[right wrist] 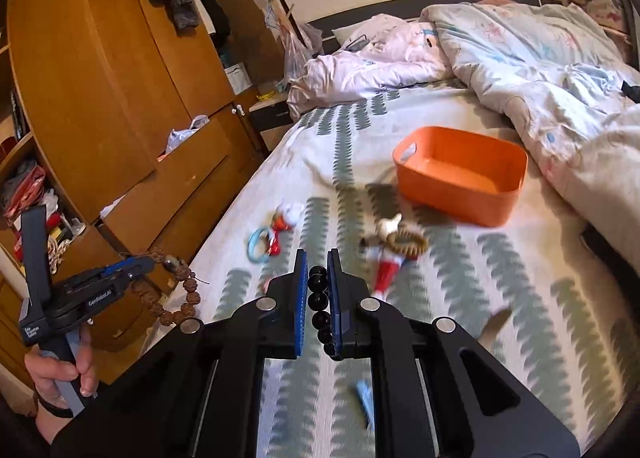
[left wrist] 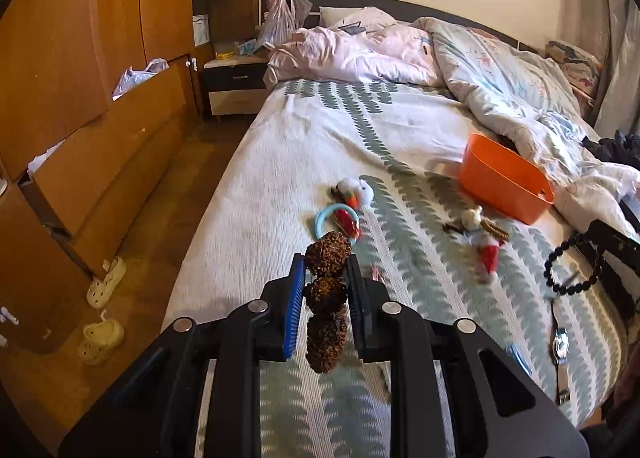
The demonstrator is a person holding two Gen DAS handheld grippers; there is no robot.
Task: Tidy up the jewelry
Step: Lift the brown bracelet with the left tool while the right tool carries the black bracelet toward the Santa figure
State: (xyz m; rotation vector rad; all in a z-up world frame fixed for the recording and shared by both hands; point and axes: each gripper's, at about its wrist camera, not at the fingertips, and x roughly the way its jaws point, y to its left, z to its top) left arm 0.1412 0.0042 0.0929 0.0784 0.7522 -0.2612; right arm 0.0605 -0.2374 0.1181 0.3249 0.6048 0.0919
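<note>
Both grippers are loaded and held above the bed. A brown seed-bead bracelet is pinched between the fingers of the left gripper, the rest of its loop hanging free below; a black bead bracelet is clamped in the right gripper, jaws nearly closed on it. The orange bin is seen at about 1 o'clock in both views, apparently empty. Risks judged: round beads can roll out of flat pads if grip is eased early; a dangling loop can snag the bin rim or drag the plush charms lying just in front. A wristwatch at 4 o'clock and a light-blue ring are left on the sheet.
</note>
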